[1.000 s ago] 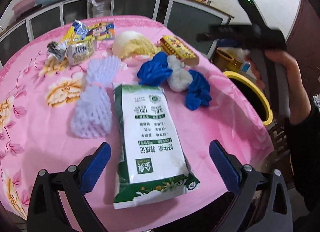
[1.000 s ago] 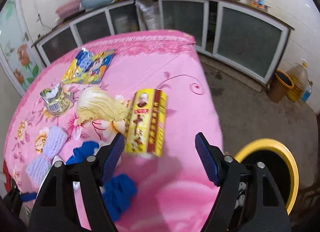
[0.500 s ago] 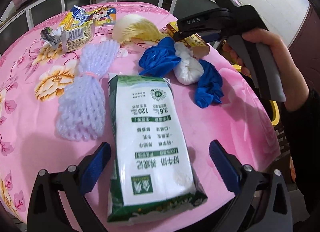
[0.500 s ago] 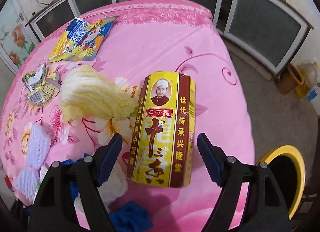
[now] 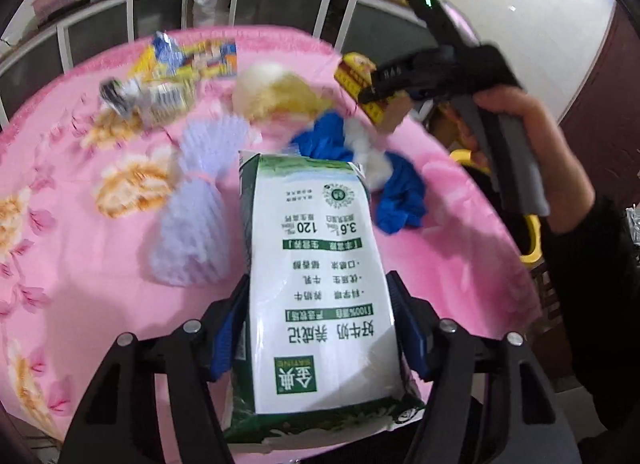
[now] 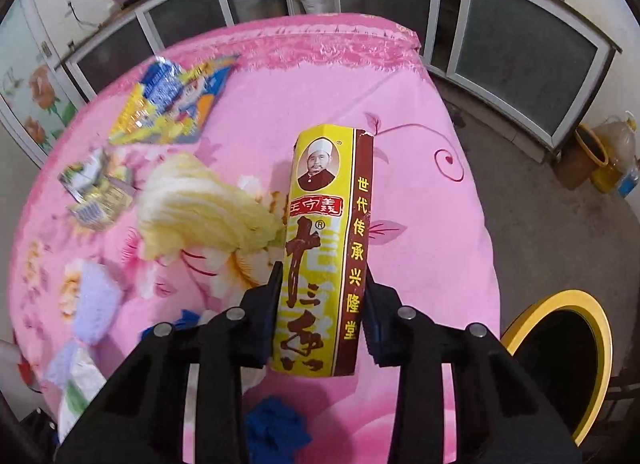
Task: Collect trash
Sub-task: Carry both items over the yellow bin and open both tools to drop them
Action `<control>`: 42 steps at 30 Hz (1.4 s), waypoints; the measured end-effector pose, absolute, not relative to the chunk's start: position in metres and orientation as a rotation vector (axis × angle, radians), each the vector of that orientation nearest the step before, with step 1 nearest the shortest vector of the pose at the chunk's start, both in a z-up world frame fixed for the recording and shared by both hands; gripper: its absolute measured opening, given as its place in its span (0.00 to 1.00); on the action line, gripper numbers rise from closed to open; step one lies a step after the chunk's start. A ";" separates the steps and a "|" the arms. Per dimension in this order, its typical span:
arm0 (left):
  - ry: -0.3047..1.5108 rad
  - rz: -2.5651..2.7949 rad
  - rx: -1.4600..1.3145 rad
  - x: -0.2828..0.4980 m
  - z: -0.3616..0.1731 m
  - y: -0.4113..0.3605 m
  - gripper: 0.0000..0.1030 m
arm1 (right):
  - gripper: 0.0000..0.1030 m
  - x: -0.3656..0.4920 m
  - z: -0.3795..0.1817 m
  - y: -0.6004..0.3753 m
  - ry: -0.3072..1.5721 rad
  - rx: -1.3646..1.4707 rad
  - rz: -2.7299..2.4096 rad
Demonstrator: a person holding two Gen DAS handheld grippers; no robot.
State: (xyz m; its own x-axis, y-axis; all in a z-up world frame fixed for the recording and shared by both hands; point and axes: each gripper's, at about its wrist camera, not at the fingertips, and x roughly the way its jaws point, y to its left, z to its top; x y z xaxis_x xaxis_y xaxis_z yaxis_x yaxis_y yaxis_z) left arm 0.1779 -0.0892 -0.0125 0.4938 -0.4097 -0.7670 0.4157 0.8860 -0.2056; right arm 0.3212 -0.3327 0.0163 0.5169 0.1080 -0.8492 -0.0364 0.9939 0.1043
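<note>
Two pieces of trash are being taken up at once from the pink-clothed counter (image 6: 420, 112), and most of the clearing is still ahead. The left gripper (image 5: 320, 328) has the green-and-white milk bag (image 5: 316, 280) between its blue pads, jaws closing on the bag's sides near its lower end. The right gripper (image 6: 322, 316) has its jaws closing on the yellow spice box (image 6: 326, 248), pinching it by its long sides; the left wrist view shows that box raised off the cloth in front of the right hand (image 5: 520, 124).

Nothing can be seen inside the yellow-rimmed bin (image 6: 560, 360) standing just off the counter's edge, though its dark interior is hard to read, so no item appears delivered yet.

Left on the counter:
- a pale cabbage piece (image 6: 200, 208)
- a flattened colourful snack wrapper (image 6: 172, 104)
- a crumpled small packet (image 6: 96, 192)
- lilac foam fruit netting (image 5: 196, 200)
- blue cloth around a white wad (image 5: 360, 156)

By this showing, the job is in its early stage: two items in hand, five more to gather, and both held pieces still to reach the bin.
</note>
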 end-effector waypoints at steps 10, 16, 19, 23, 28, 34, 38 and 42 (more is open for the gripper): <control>0.823 -0.431 -0.032 0.170 0.030 -0.049 0.60 | 0.33 0.280 0.067 -0.346 0.950 0.180 0.188; 0.824 -0.446 -0.005 0.168 0.029 -0.052 0.60 | 0.33 0.249 0.067 -0.355 0.956 0.188 0.196; 0.828 -0.482 -0.004 0.167 0.029 -0.061 0.60 | 0.33 0.231 0.066 -0.369 0.948 0.200 0.169; 0.798 -0.532 0.034 0.171 0.037 -0.085 0.60 | 0.33 0.207 0.067 -0.397 0.923 0.226 0.113; 0.767 -0.605 0.069 0.180 0.054 -0.123 0.60 | 0.33 0.176 0.075 -0.443 0.892 0.265 0.026; 0.680 -0.693 0.137 0.186 0.085 -0.184 0.60 | 0.33 0.142 0.099 -0.499 0.814 0.294 -0.095; 0.645 -0.750 0.166 0.189 0.094 -0.231 0.61 | 0.33 0.125 0.108 -0.525 0.770 0.311 -0.154; 0.647 -0.813 0.165 0.197 0.096 -0.276 0.60 | 0.33 0.113 0.104 -0.551 0.754 0.332 -0.210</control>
State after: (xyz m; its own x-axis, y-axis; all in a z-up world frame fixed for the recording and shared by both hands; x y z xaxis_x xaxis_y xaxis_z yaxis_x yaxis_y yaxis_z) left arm 0.1970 -0.2758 0.0960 0.5084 -0.6221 -0.5954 0.7196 0.6867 -0.1030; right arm 0.1127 -0.5508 0.1042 0.7114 -0.0678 -0.6995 0.3032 0.9275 0.2184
